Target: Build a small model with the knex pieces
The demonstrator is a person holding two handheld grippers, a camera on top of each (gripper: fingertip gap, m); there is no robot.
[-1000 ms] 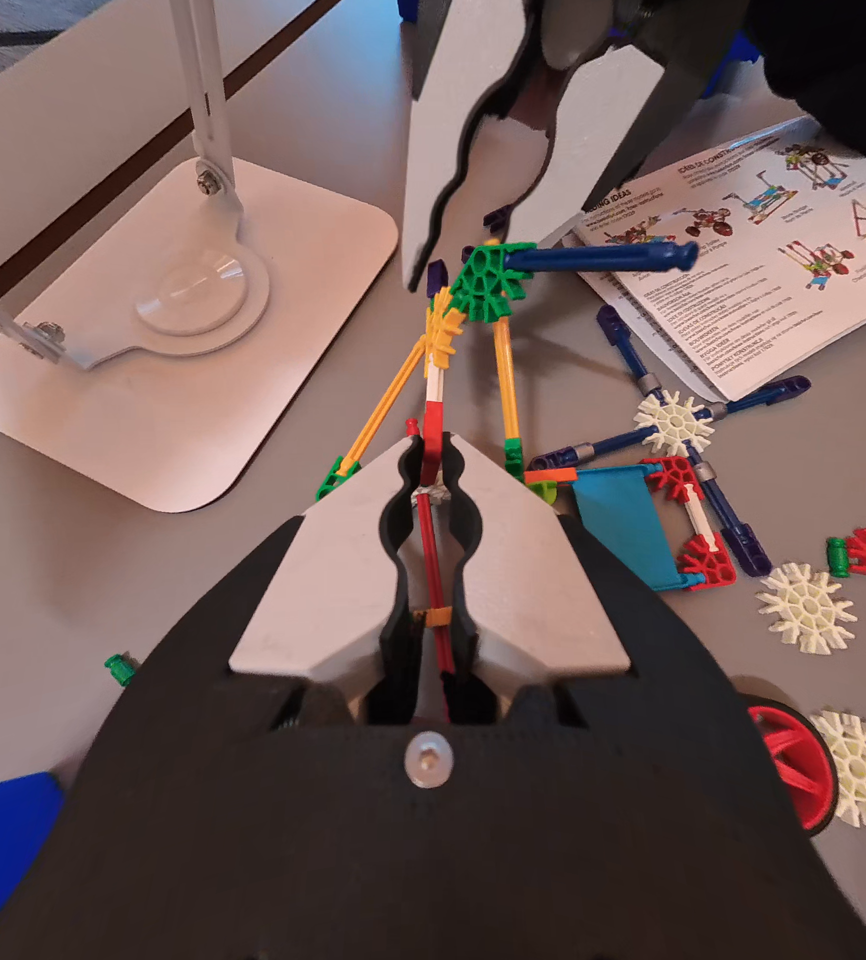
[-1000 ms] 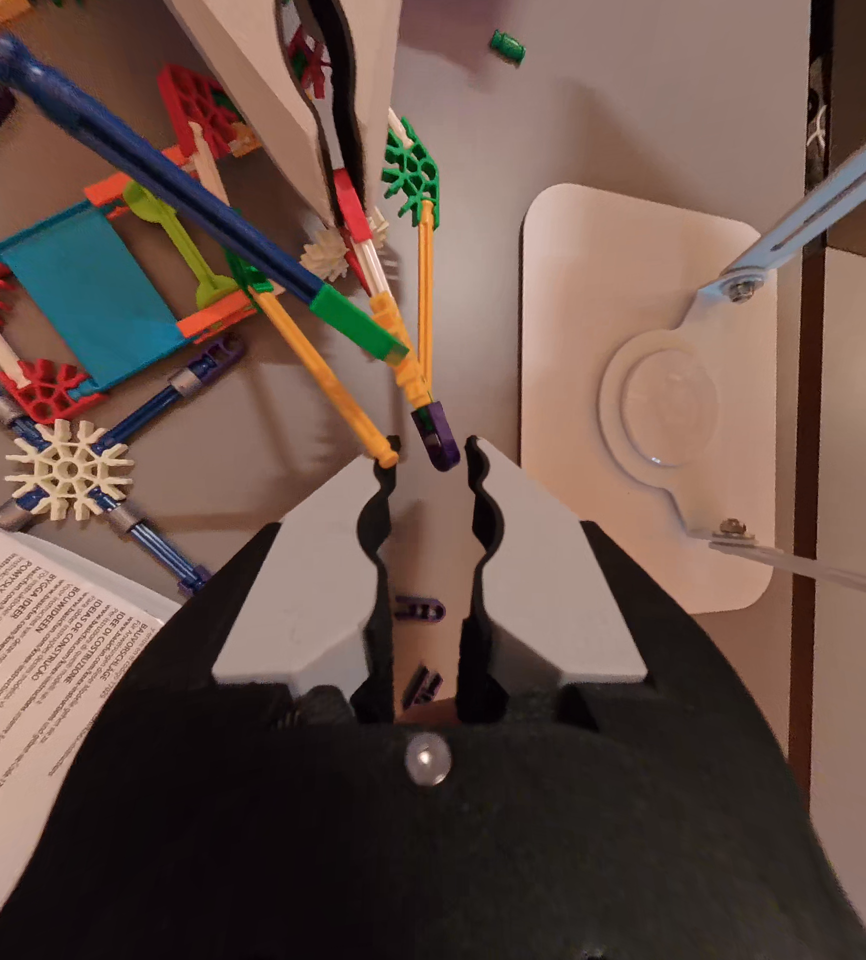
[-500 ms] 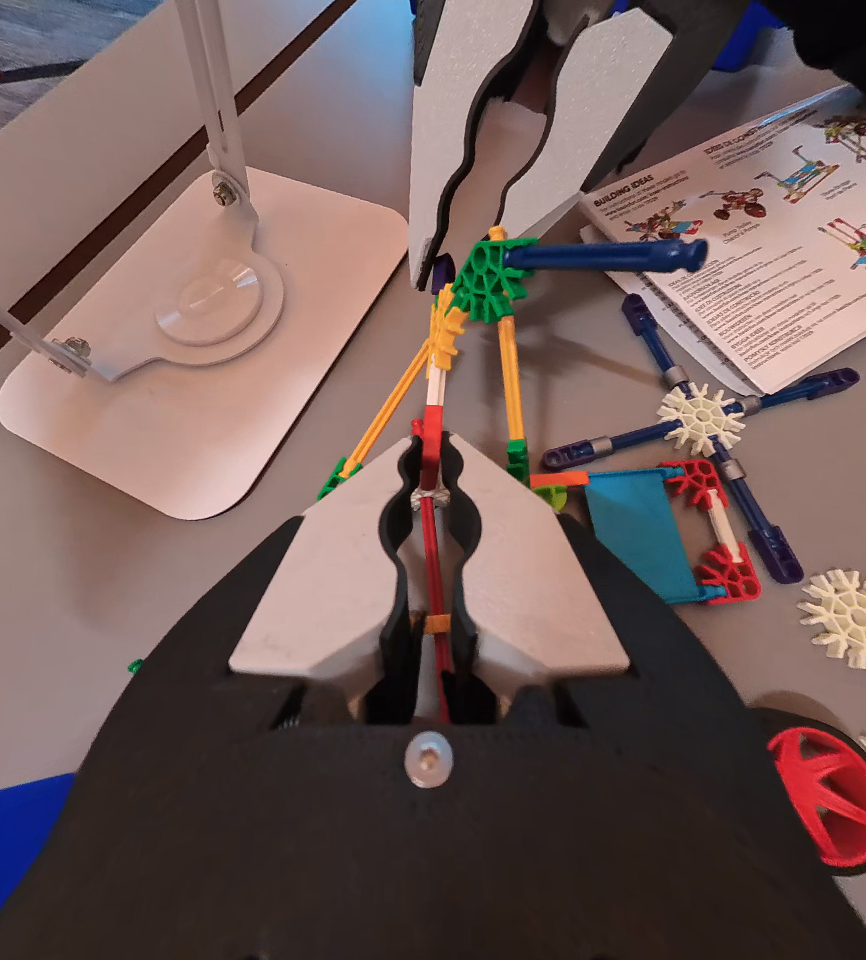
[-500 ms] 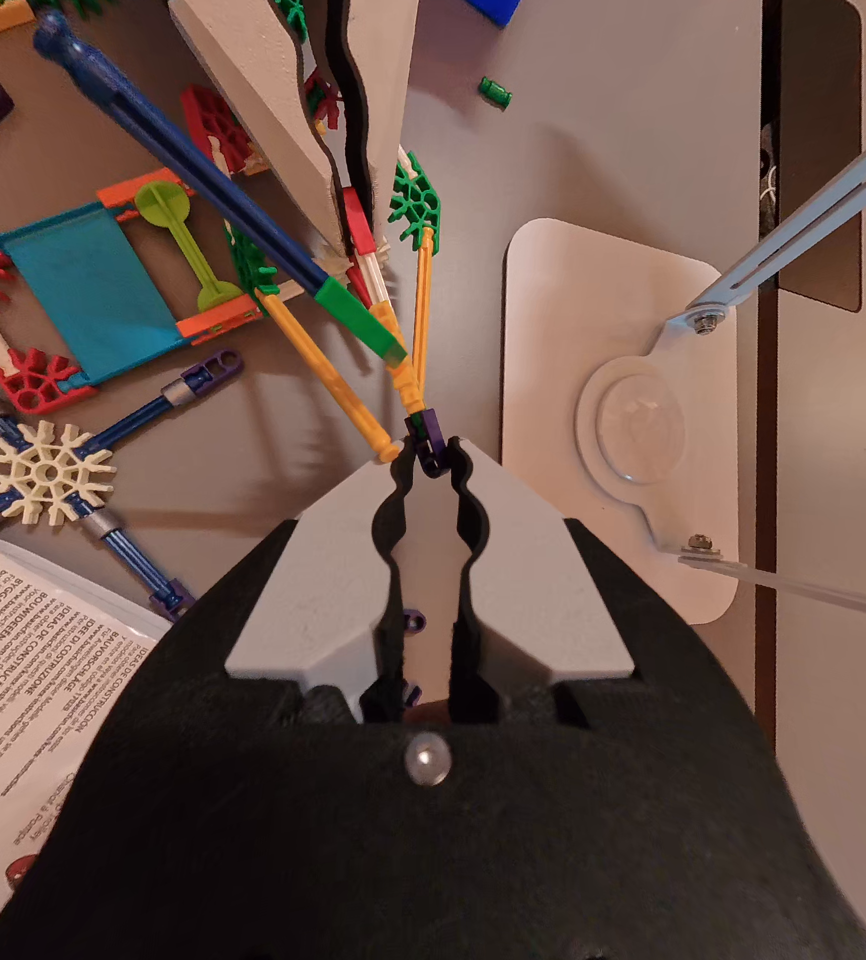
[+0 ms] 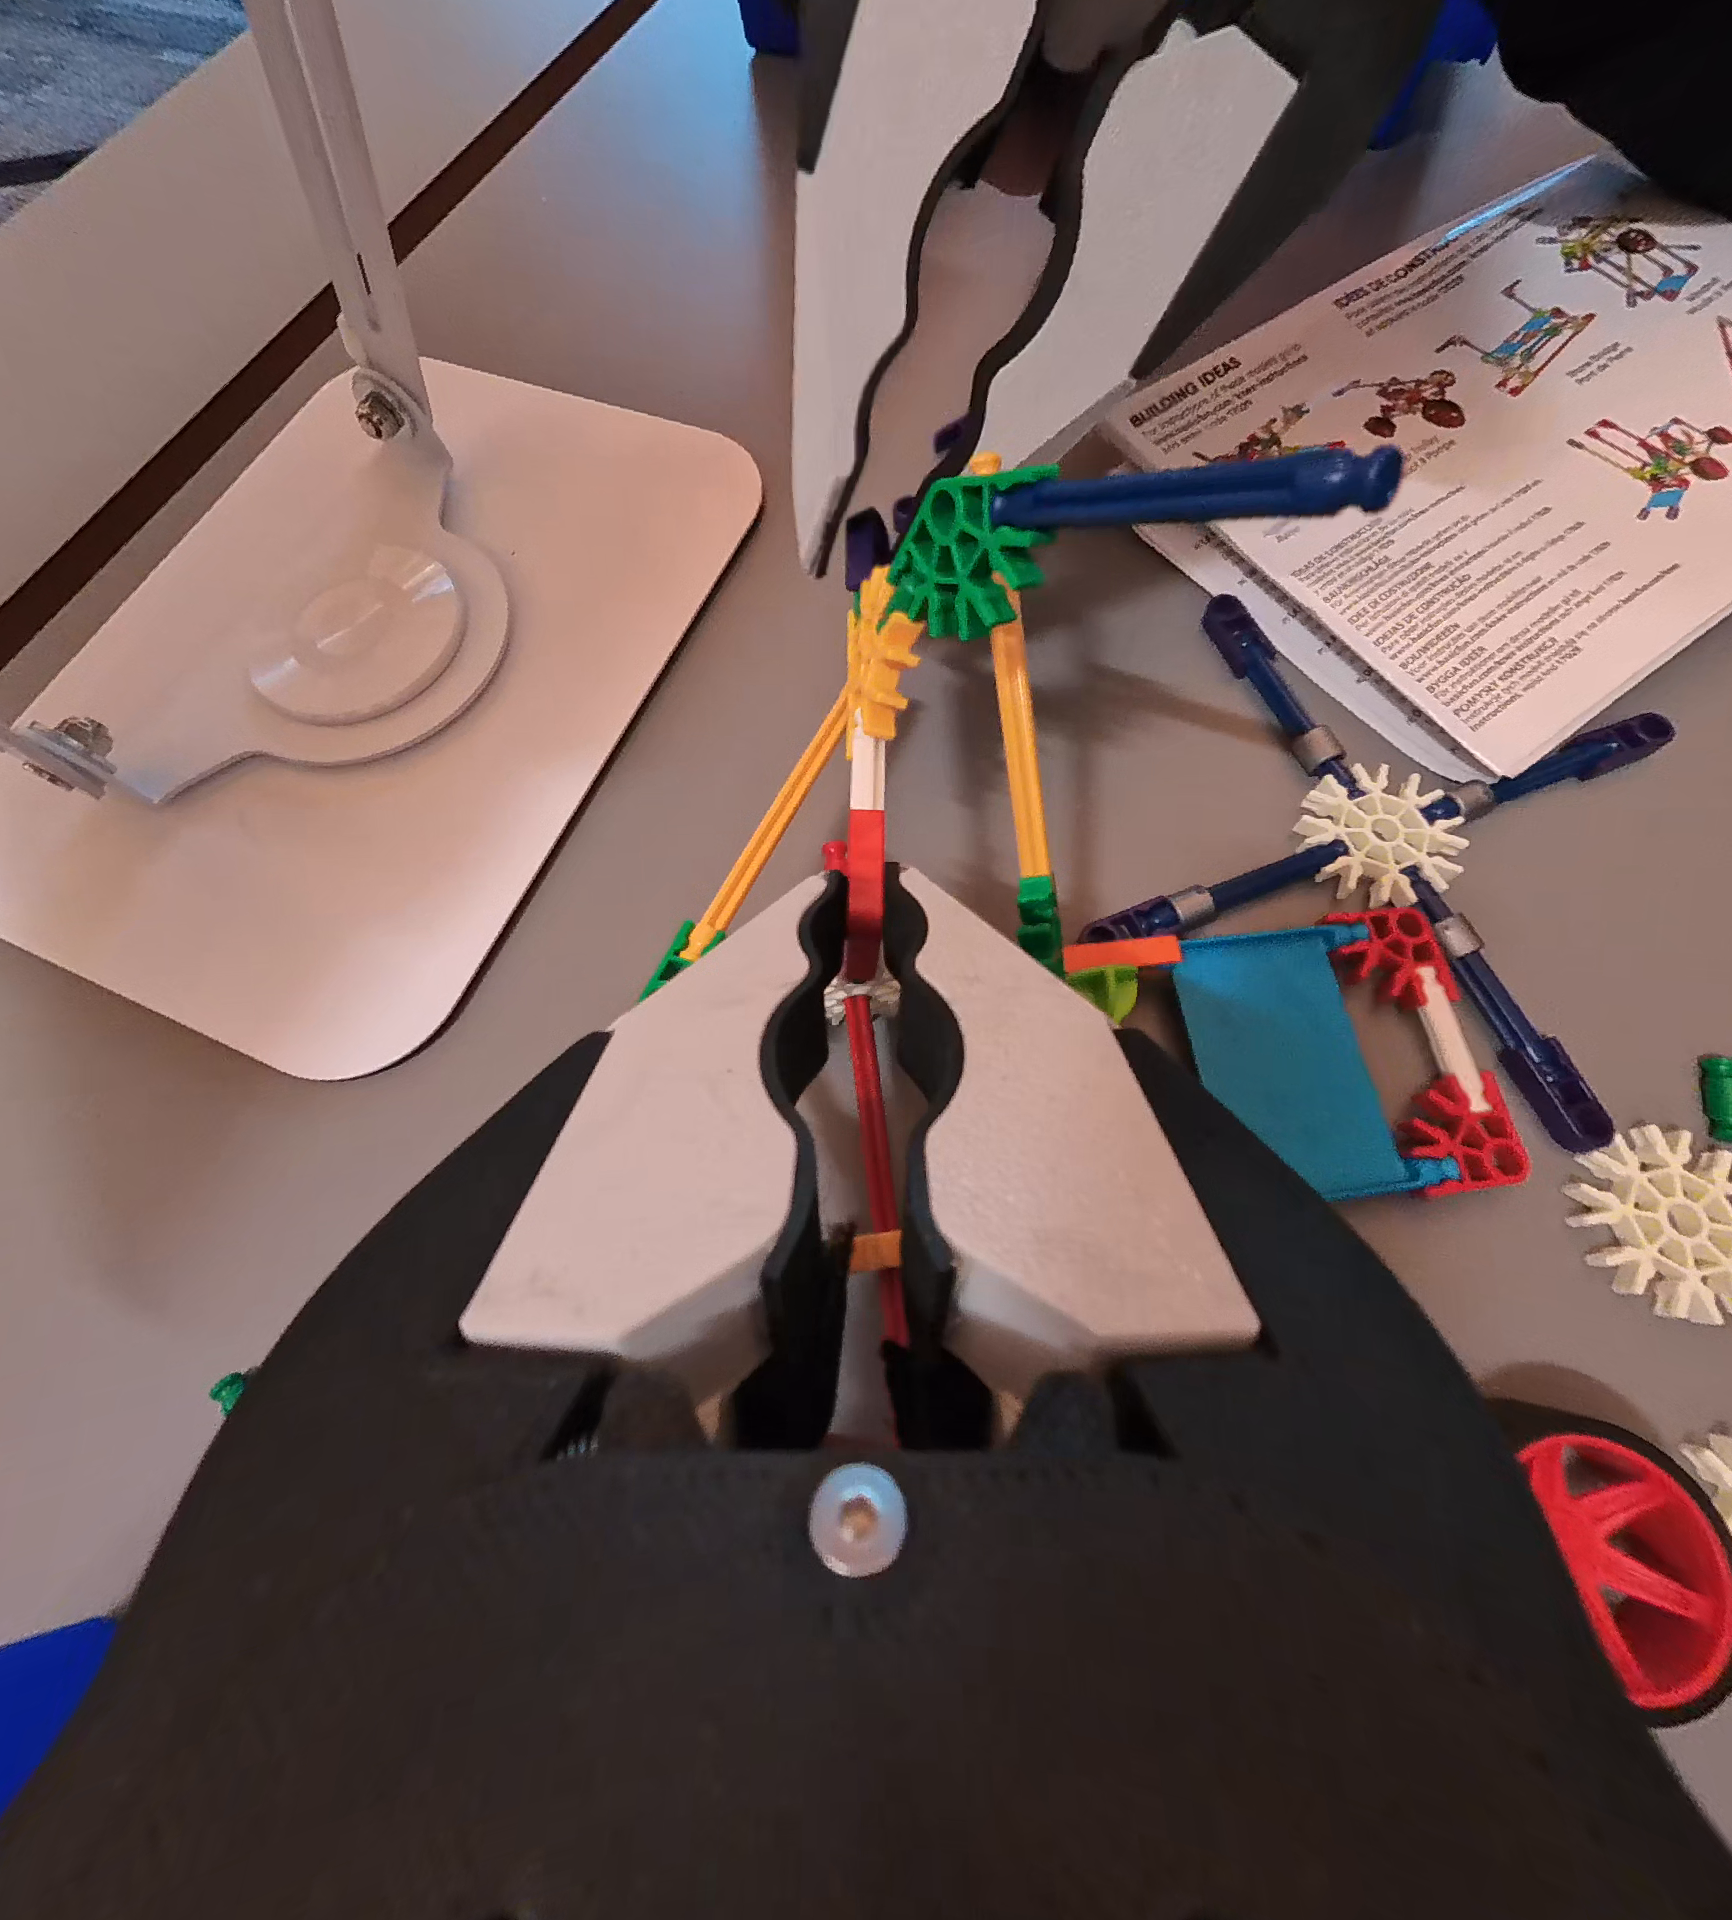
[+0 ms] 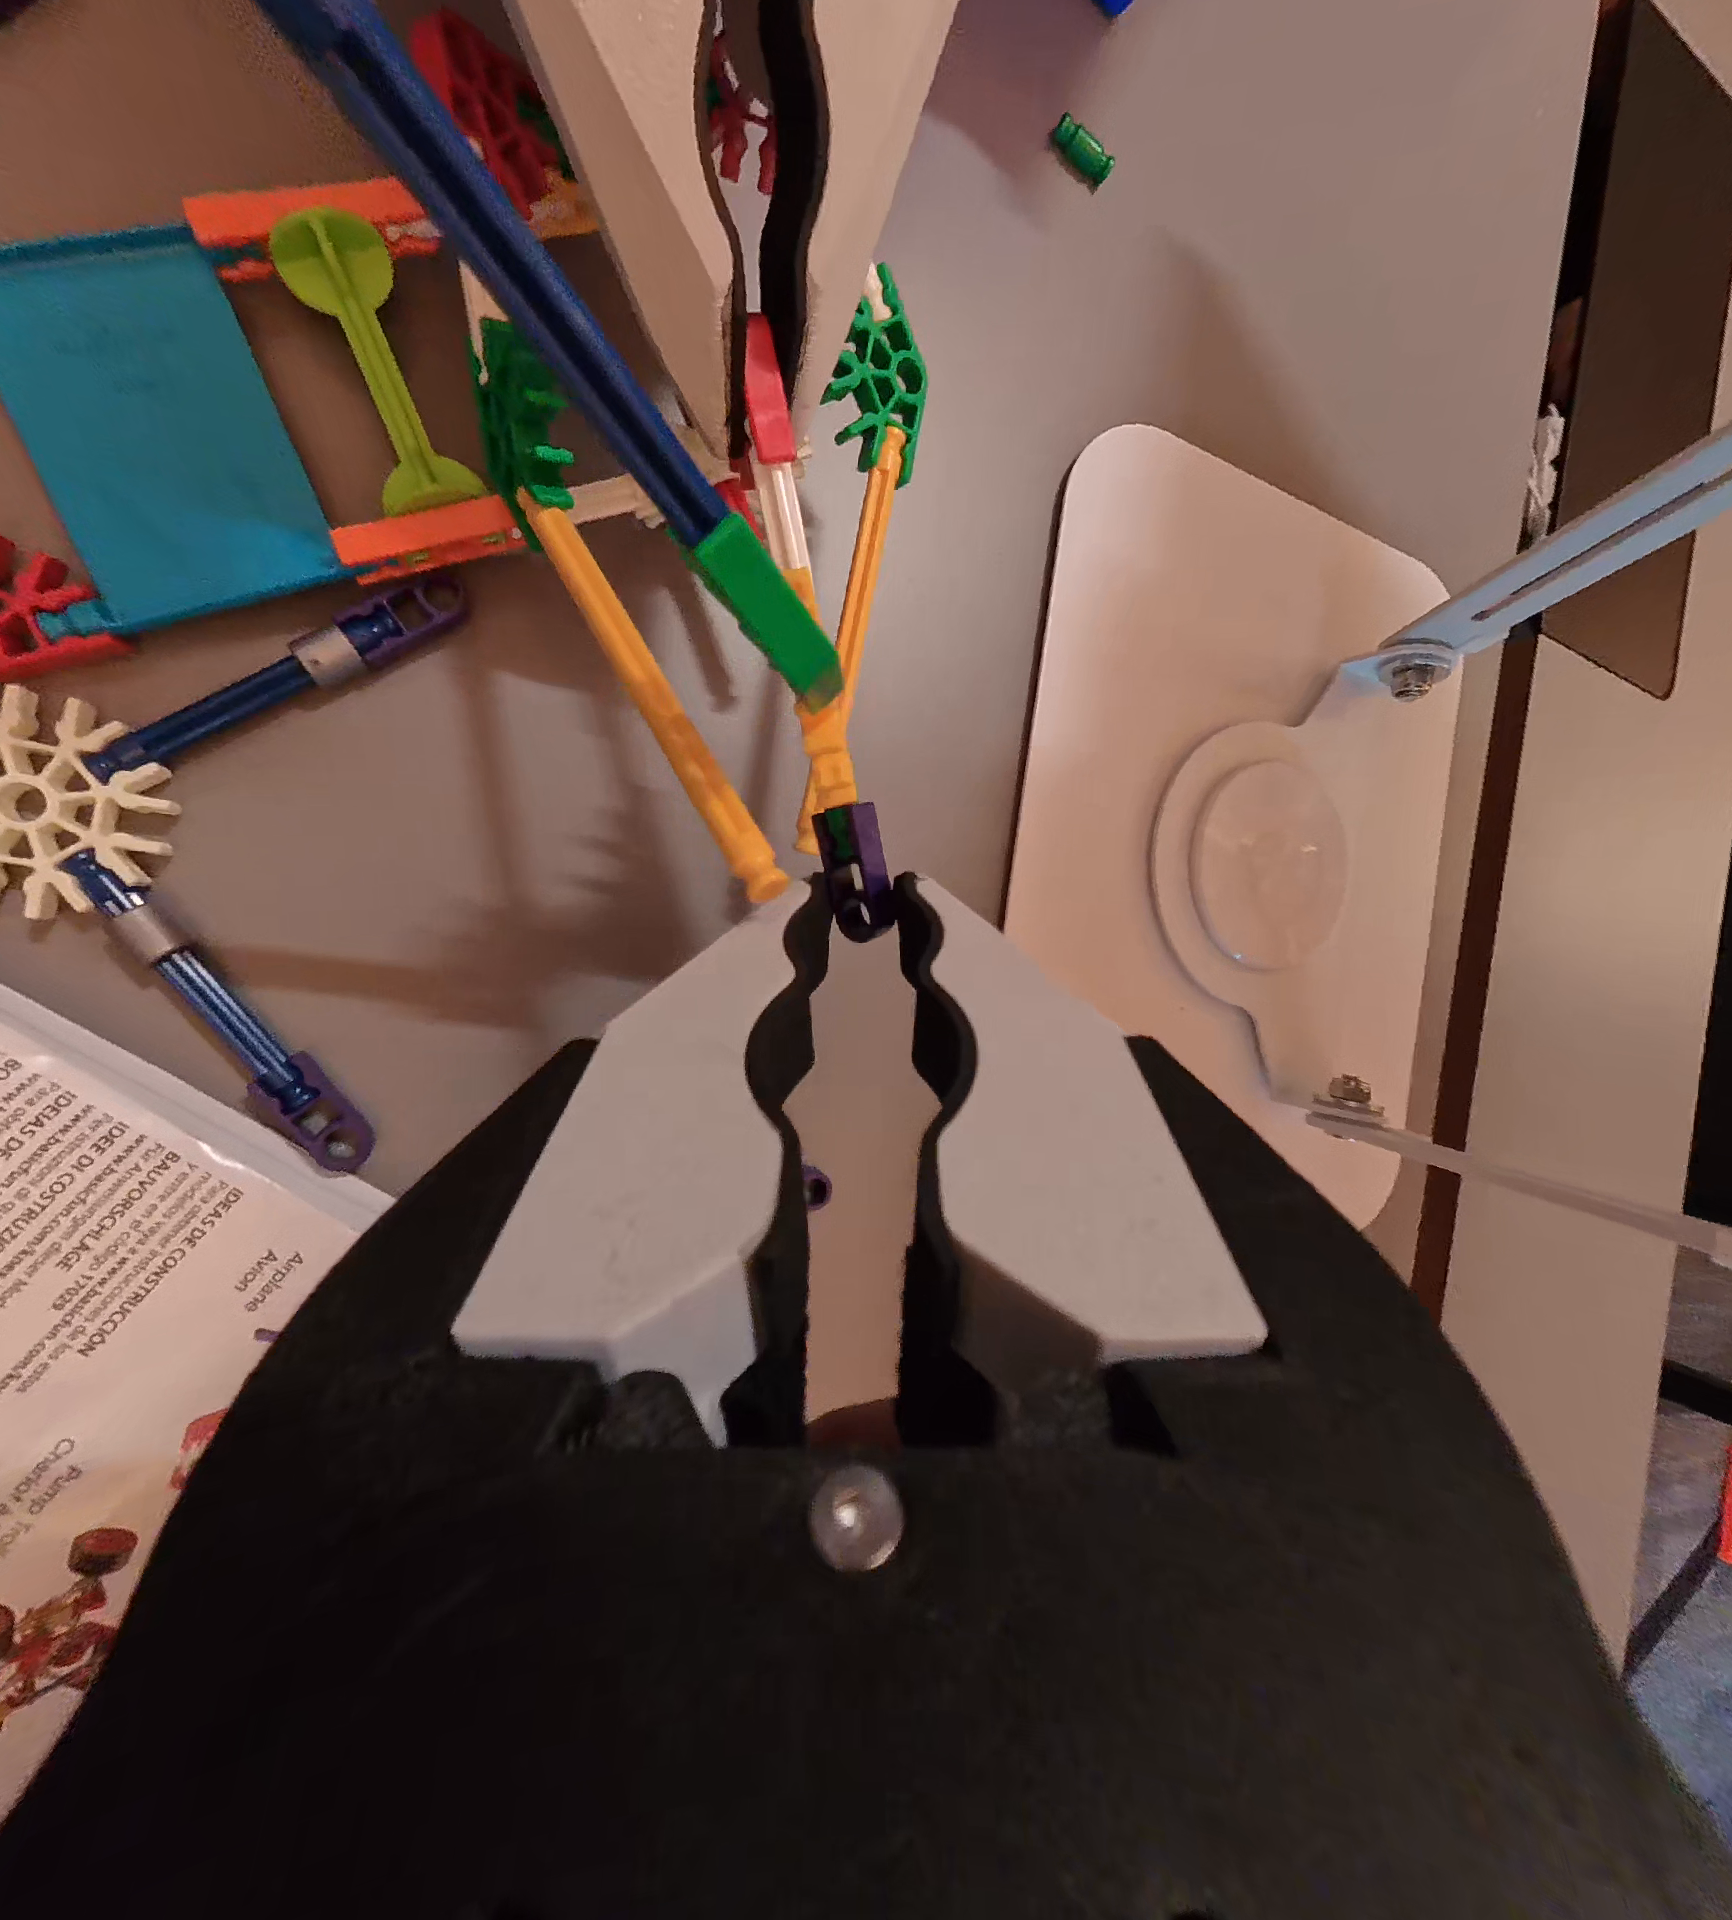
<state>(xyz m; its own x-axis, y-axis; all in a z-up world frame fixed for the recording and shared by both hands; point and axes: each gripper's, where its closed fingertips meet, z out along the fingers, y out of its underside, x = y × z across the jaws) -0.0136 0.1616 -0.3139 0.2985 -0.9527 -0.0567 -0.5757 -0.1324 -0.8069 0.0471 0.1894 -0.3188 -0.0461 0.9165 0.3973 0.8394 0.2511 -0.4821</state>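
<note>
The left gripper [image 5: 862, 883] is clamped on the red rod [image 5: 867, 1049] of a small frame of rods and connectors; the rod runs back between the jaws, and the frame rises ahead of the tips. At the frame's far end sit a yellow connector [image 5: 881, 665] and a green connector [image 5: 955, 556], with a blue rod [image 5: 1194, 488] sticking out to the right.

The right gripper [image 6: 857, 899] is met there from the opposite side. Its jaws are nearly closed, and a purple clip [image 6: 857, 862] is pinched at the very tips, in line with the yellow rod [image 6: 826, 748] just beyond them. Whether the clip is already seated on the frame cannot be told.

To the right of the left jaws, loose on the grey table [image 5: 166, 1195], lie a teal panel [image 5: 1277, 1060], a white snowflake connector [image 5: 1381, 836] with blue spokes, and a red wheel [image 5: 1620, 1569]. A leaflet [image 5: 1568, 436] is seen beyond them, and a white stand base [image 5: 322, 779] lies to the left.
</note>
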